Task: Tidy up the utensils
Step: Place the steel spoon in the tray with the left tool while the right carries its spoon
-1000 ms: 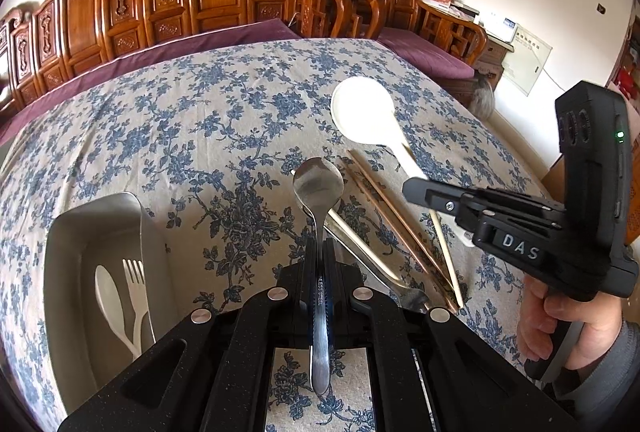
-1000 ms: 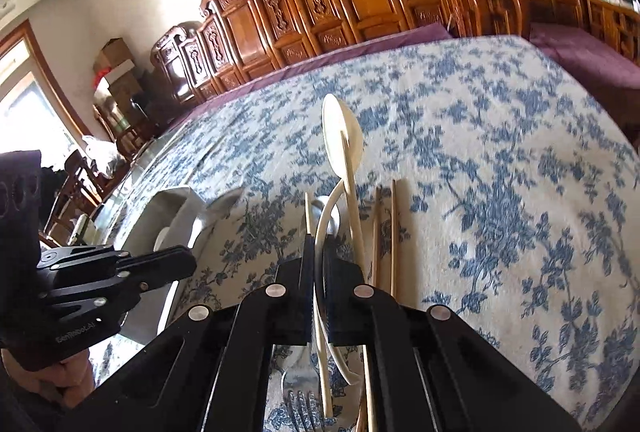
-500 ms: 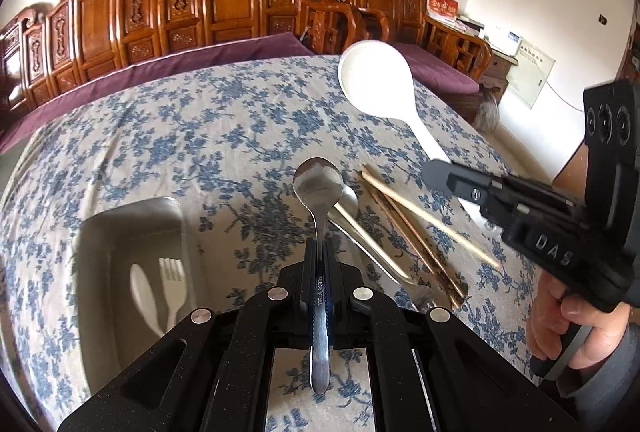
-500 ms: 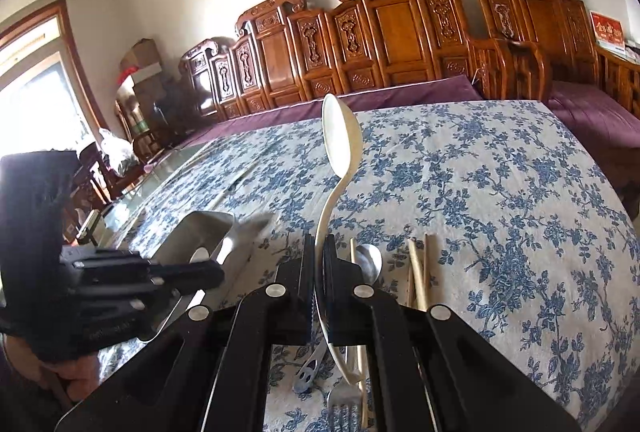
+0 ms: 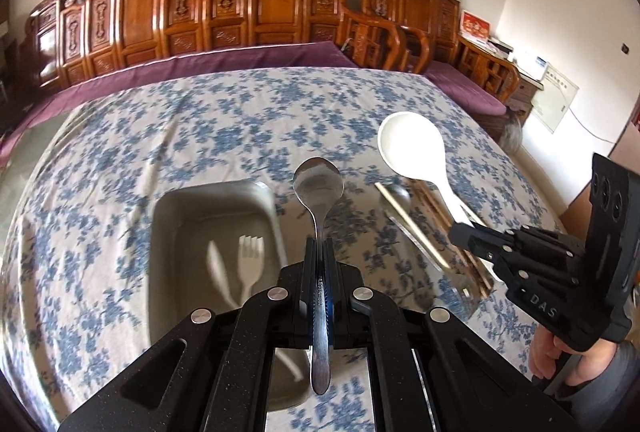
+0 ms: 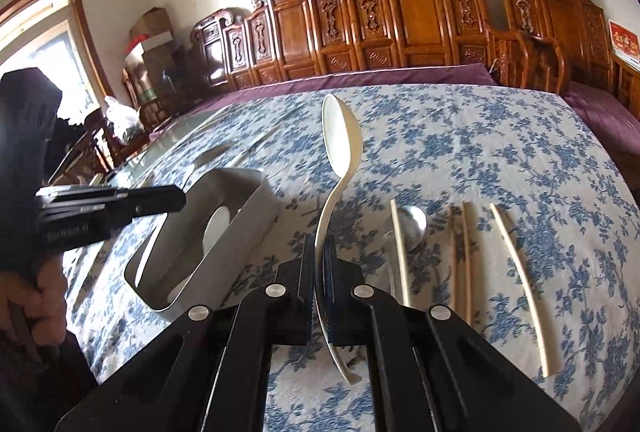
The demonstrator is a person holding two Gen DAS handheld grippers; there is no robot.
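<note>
My left gripper (image 5: 319, 252) is shut on a metal spoon (image 5: 319, 188) and holds it above the right rim of the steel tray (image 5: 168, 200). The tray holds a white spoon (image 5: 218, 272) and a white fork (image 5: 249, 264). My right gripper (image 6: 319, 252) is shut on a white plastic ladle (image 6: 340, 144), held in the air to the right of the tray (image 6: 256, 216). The ladle also shows in the left wrist view (image 5: 414, 148). On the cloth lie a metal spoon (image 6: 412, 224) and several chopsticks (image 6: 460, 256).
The table has a blue-flowered cloth (image 6: 500, 152). Carved wooden chairs (image 5: 260, 0) line the far side, behind a purple edge (image 5: 200, 64). The other chopsticks and utensils (image 5: 416, 228) lie right of the tray. Boxes and bags (image 6: 152, 44) stand far left.
Both grippers moved left toward the tray with their utensils. The metal spoon now hangs at the tray's right rim. The ladle rose off the pile and then came lower.
</note>
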